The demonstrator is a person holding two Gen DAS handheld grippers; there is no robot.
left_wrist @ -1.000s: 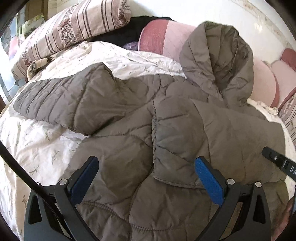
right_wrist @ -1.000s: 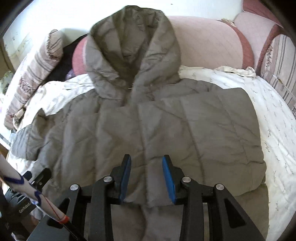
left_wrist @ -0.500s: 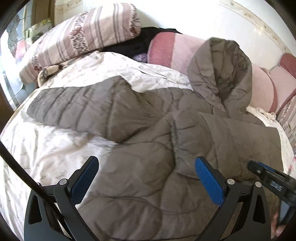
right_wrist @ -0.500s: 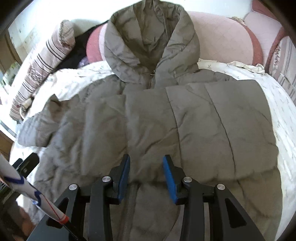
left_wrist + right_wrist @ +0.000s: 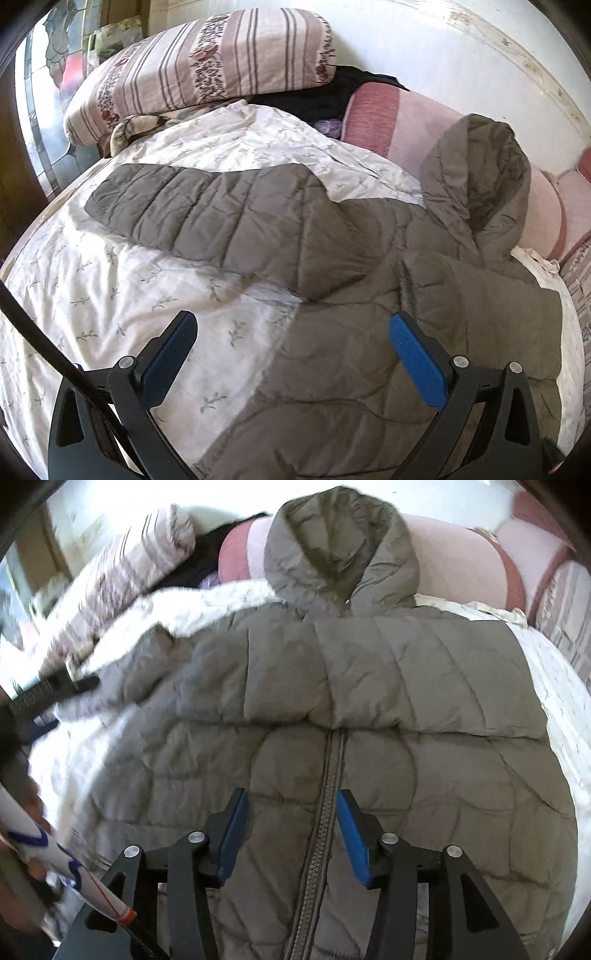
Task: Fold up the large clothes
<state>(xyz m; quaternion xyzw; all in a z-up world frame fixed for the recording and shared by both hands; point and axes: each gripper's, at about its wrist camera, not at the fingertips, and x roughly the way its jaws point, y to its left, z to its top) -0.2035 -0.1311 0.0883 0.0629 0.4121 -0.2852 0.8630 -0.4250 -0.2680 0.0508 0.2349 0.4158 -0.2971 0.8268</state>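
A grey-brown quilted hooded jacket [image 5: 388, 686] lies front up on a bed, zip [image 5: 325, 812] closed, hood [image 5: 340, 546] resting against pink cushions. One sleeve [image 5: 207, 214] stretches out flat to the left over the white floral quilt [image 5: 110, 295]; the other sleeve is folded across the chest [image 5: 424, 679]. My left gripper [image 5: 291, 332] hovers wide open above the jacket's left edge, nothing between its blue pads. My right gripper [image 5: 291, 808] hangs over the zip at the lower front, its jaws opening, the pads clear of the cloth. The left gripper [image 5: 48, 694] shows blurred at the left of the right wrist view.
A striped floral pillow [image 5: 207, 62] and a dark garment [image 5: 332, 92] lie at the head of the bed. Pink and red cushions [image 5: 399, 125] line the wall behind the hood. A window [image 5: 40, 103] stands at far left. A person's hand [image 5: 22, 842] shows at lower left.
Both grippers slid left across the jacket. The left one now looks over the outstretched sleeve and bare quilt. The right one moved from the folded sleeve's edge to the zip, and its jaws widened.
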